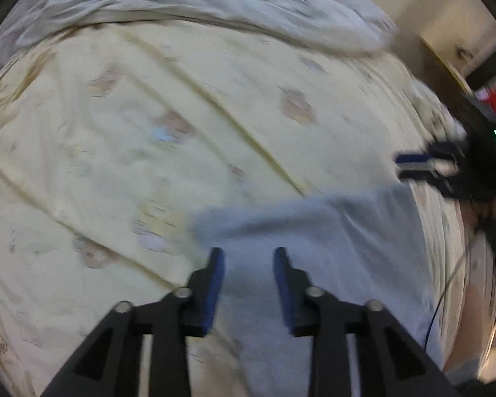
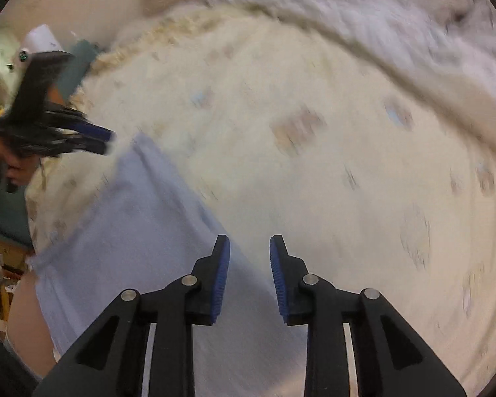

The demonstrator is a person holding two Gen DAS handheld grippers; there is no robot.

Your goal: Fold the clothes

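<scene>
While the pale blue garment [image 1: 314, 231] lies flat on the yellow patterned bedsheet [image 1: 148, 115], both grippers hang above it — empty. Left gripper [image 1: 249, 254] and right gripper [image 2: 249, 243] each stand with fingers parted, nothing between them.

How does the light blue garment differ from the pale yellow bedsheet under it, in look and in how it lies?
The light blue garment is plain; the pale yellow bedsheet carries small faded printed motifs. The garment covers only a small patch near the hand-held grippers, while the bedsheet spreads across almost the whole view. The garment looks mostly smooth with straight edges; the bedsheet shows long diagonal creases. Both lie flat, and neither is gripped.
</scene>
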